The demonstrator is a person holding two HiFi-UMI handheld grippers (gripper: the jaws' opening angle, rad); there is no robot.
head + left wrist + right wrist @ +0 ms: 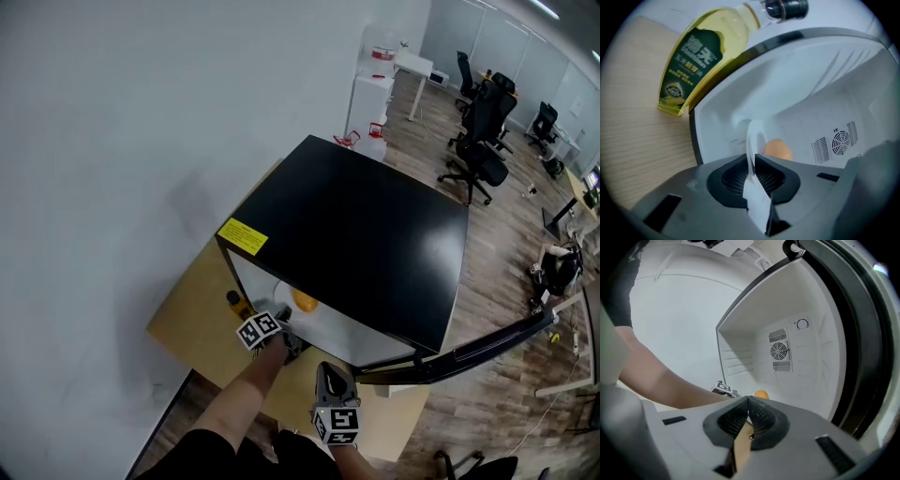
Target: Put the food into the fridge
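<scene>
Food of round orange shape (pixel 777 150) lies on the white floor of the open fridge (pixel 356 234), near its front edge, the left gripper (pixel 753 161) just before it and the right gripper (pixel 748 401) further back, both with jaws pressed together and empty, while an oil bottle (pixel 701 56) stands on the table (pixel 192 314) beside the fridge.

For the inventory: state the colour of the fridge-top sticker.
Yellow; the sticker shows best in the head view.
</scene>
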